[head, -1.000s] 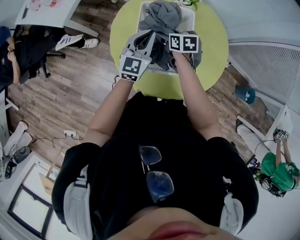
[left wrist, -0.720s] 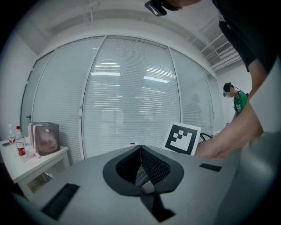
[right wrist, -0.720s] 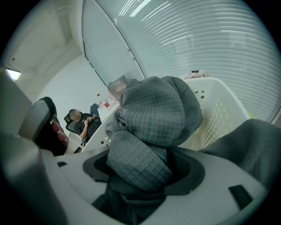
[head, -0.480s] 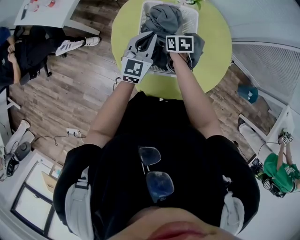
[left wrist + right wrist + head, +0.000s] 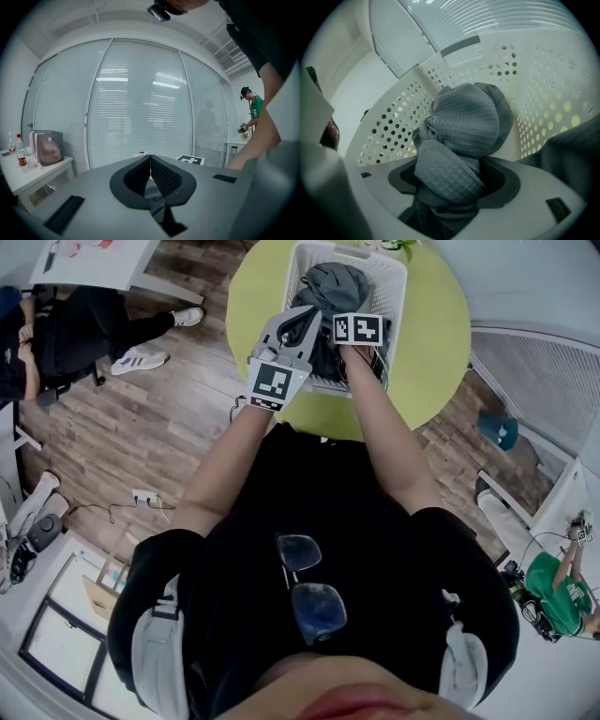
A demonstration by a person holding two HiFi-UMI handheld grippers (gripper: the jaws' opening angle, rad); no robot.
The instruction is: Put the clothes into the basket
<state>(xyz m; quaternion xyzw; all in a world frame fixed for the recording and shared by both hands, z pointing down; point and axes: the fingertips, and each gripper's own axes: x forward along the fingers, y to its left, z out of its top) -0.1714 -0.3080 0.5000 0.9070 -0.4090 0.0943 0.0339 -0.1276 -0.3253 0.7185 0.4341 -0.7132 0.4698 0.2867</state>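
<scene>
A white perforated basket (image 5: 395, 282) stands on the round green table (image 5: 436, 343). A bundle of grey waffle-knit clothes (image 5: 333, 285) lies inside it. My right gripper (image 5: 354, 354) points down into the basket. In the right gripper view its jaws (image 5: 450, 176) stand wide around a thick fold of the grey clothes (image 5: 464, 117), with the basket wall (image 5: 543, 108) just behind. My left gripper (image 5: 298, 326) hovers at the basket's near left rim. In the left gripper view it (image 5: 150, 161) is shut, pads meeting at the tips, and faces the window blinds.
A seated person (image 5: 66, 329) is on the floor side at far left, beside a white desk (image 5: 94, 259). Another person in green (image 5: 562, 592) stands at the lower right. A side table with bottles (image 5: 18, 150) and a bag (image 5: 47, 147) shows at left.
The grey clothes that hung over the basket's right rim now lie inside it. Both grippers have moved slightly farther over the basket.
</scene>
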